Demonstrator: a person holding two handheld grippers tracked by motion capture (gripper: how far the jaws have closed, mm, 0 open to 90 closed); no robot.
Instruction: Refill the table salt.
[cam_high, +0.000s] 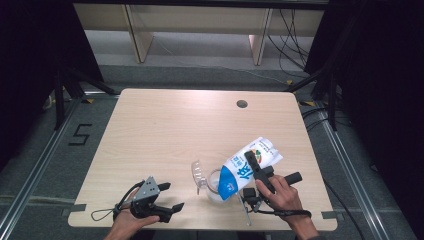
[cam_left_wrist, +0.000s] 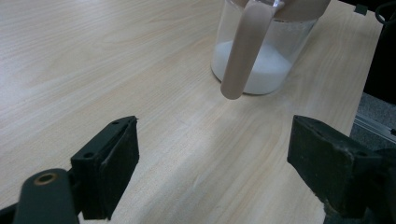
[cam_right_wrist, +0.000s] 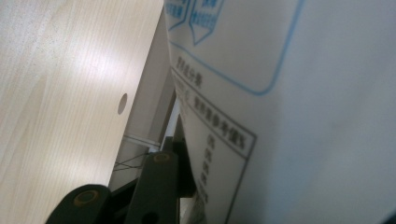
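My right fingers (cam_high: 256, 165) grip the blue-and-white milk pouch (cam_high: 248, 168), tilted mouth-down over the clear glass pitcher (cam_high: 214, 186). My left fingers (cam_high: 170, 196) sit wide and empty, off to the side.

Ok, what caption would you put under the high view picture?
Right gripper tips a white-and-blue bag over a clear jug; left gripper rests open.

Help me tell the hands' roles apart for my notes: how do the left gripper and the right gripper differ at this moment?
The right gripper is clamped on a blue-and-white bag, tipping it over a clear jar; the left gripper holds nothing. The right gripper is raised above the jar; the left gripper sits low near the table edge, jaws wide open. Both are black and hand-held.
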